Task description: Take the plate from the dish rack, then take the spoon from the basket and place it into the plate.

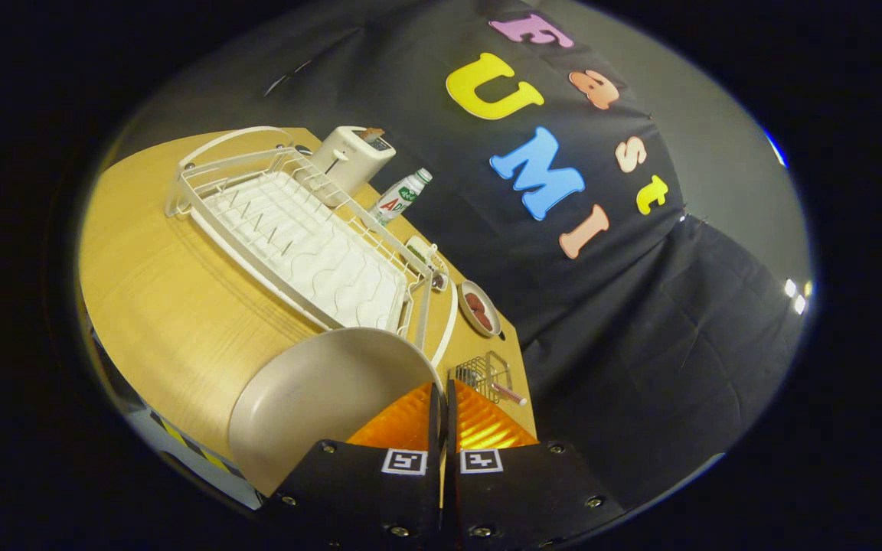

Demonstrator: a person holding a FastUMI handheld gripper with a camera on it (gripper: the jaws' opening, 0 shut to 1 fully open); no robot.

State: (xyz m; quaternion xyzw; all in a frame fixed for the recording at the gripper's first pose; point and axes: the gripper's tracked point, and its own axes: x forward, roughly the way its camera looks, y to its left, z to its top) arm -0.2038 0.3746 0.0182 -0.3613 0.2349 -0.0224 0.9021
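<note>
Plate (318, 398) hangs by its rim in the clenched gripper (443, 405), out of the dish rack (295, 237), above the table (165, 306). Held so thinly, it could slip or swing into the basket (485, 375) with the spoon (508, 394).

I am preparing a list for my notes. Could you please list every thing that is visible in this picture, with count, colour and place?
plate: one, beige, held on edge at the fingers, above the table
dish rack: one, white, on the table beyond the plate
table: one, light wood, under everything
toaster: one, white, behind the dish rack
bottle: one, white with green and red label, beside the toaster
small dish: one, holding something red, beyond the rack's near end
wire basket: one, metal, just ahead of the fingers, with a spoon handle sticking out
gripper: one, jaws closed on the plate's rim
</note>
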